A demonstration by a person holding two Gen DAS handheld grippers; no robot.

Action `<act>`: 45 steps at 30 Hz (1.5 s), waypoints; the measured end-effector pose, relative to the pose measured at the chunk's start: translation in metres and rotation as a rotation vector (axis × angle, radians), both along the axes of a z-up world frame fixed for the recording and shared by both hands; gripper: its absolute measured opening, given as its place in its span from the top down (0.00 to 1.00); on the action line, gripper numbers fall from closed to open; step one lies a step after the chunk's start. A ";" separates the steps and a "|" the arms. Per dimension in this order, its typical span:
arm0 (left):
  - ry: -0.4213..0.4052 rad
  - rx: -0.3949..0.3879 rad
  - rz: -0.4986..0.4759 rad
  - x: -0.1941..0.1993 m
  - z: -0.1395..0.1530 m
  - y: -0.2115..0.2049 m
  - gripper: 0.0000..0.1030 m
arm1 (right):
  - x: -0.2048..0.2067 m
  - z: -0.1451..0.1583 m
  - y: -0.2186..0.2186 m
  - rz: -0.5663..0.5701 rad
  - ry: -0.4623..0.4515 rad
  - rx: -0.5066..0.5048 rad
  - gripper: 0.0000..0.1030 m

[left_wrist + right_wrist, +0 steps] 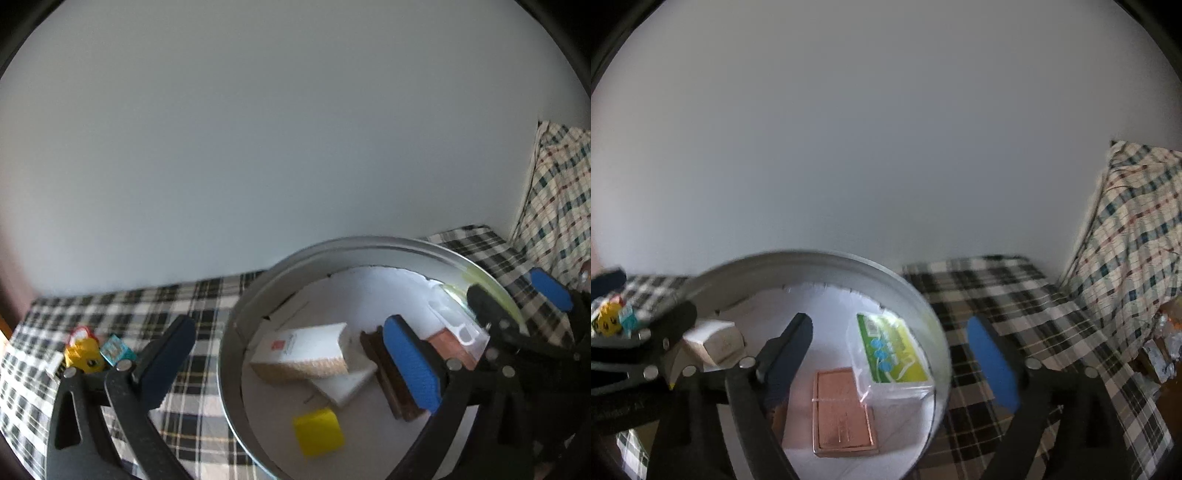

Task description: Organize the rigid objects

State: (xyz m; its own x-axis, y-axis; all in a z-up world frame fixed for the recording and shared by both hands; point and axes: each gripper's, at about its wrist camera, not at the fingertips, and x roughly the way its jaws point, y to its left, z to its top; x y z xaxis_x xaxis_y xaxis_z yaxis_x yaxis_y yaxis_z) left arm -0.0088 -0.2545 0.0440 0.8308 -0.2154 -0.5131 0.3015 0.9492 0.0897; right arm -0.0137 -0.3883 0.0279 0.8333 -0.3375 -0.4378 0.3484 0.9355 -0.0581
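Note:
A round metal tin [236, 325] sits on a plaid cloth and also shows in the right wrist view [923, 302]. It holds a white and tan box [306, 350], a yellow cube [319, 432], a dark brown block [388, 380], a copper-coloured box [842, 410] and a green and white packet [890, 343]. My left gripper [291, 365] is open and straddles the tin's left wall, one finger inside. My right gripper [897, 362] is open and straddles the tin's right wall, empty.
A yellow toy [83, 352] and a teal block [116, 349] lie on the plaid cloth [192, 295] left of the tin. A plaid pillow [1134, 229] leans at the right. A plain wall stands close behind.

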 end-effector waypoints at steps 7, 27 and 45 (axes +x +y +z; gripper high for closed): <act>-0.060 -0.027 0.033 -0.020 -0.005 0.021 0.00 | -0.026 0.012 0.002 -0.055 -0.155 0.014 0.10; -0.203 -0.044 0.060 -0.048 -0.016 0.062 0.00 | -0.079 0.017 0.033 -0.200 -0.373 -0.060 0.10; -0.215 -0.005 0.045 -0.063 -0.016 0.098 0.00 | -0.103 0.018 0.065 -0.215 -0.403 -0.095 0.10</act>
